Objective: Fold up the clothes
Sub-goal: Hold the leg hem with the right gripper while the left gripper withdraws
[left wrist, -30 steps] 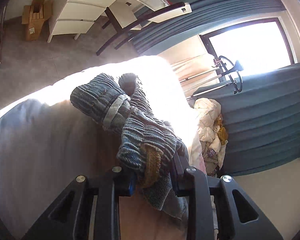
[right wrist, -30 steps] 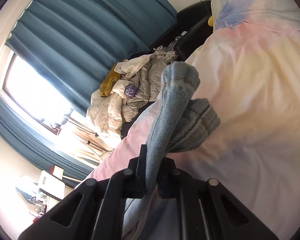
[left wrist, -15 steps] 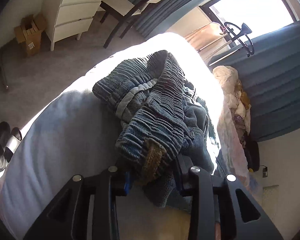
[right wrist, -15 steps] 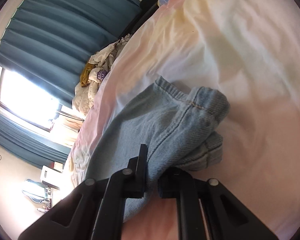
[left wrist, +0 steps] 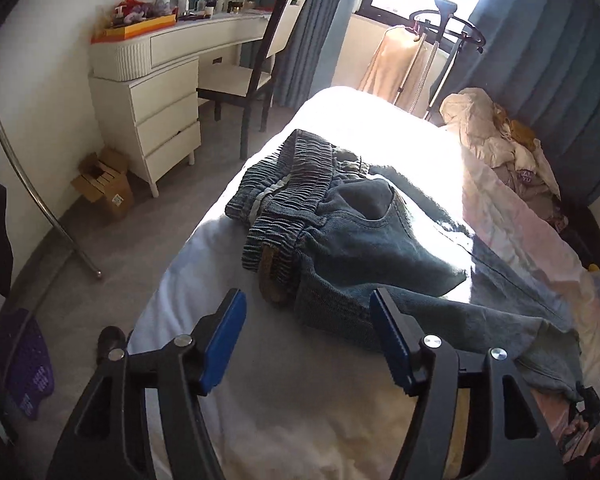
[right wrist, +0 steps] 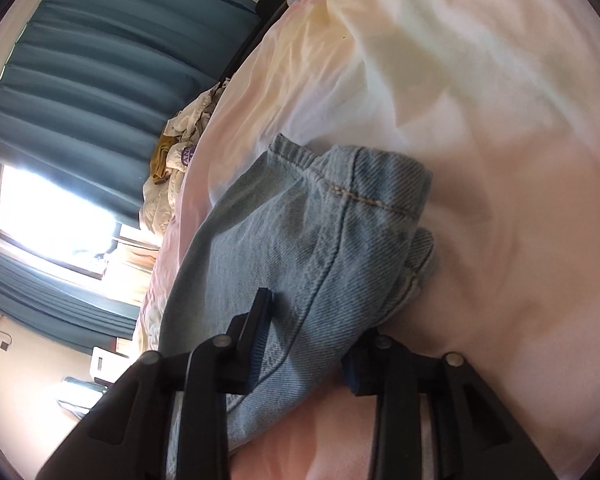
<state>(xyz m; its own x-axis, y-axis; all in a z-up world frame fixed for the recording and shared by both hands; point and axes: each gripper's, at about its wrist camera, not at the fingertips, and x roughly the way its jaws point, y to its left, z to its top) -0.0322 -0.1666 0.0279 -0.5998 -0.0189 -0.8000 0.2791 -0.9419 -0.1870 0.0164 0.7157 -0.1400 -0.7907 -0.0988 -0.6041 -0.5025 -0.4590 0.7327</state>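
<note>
A pair of blue jeans (left wrist: 360,232) lies bunched on the pale bed (left wrist: 260,400), its gathered elastic waistband (left wrist: 288,192) and brown patch toward the left edge. My left gripper (left wrist: 307,298) hovers just short of the waistband; its jaws are opening and stand wide, with nothing pressed between the blue pads. In the right wrist view the light denim leg end (right wrist: 340,208) rests on the pastel duvet (right wrist: 480,100). My right gripper (right wrist: 308,332) straddles that leg; its jaws are opening, with the denim lying loose between them.
Left of the bed stand a white dresser (left wrist: 152,112), a dark-framed chair (left wrist: 256,76) and a cardboard box (left wrist: 104,184). A metal rail (left wrist: 28,168) curves at far left. A heap of clothes (left wrist: 500,140) and a garment stand (left wrist: 448,40) sit by the teal curtains.
Both grippers have let go of the jeans, which went from hanging to lying on the bed. The left gripper drew back and rolled upright; the right came down to the duvet.
</note>
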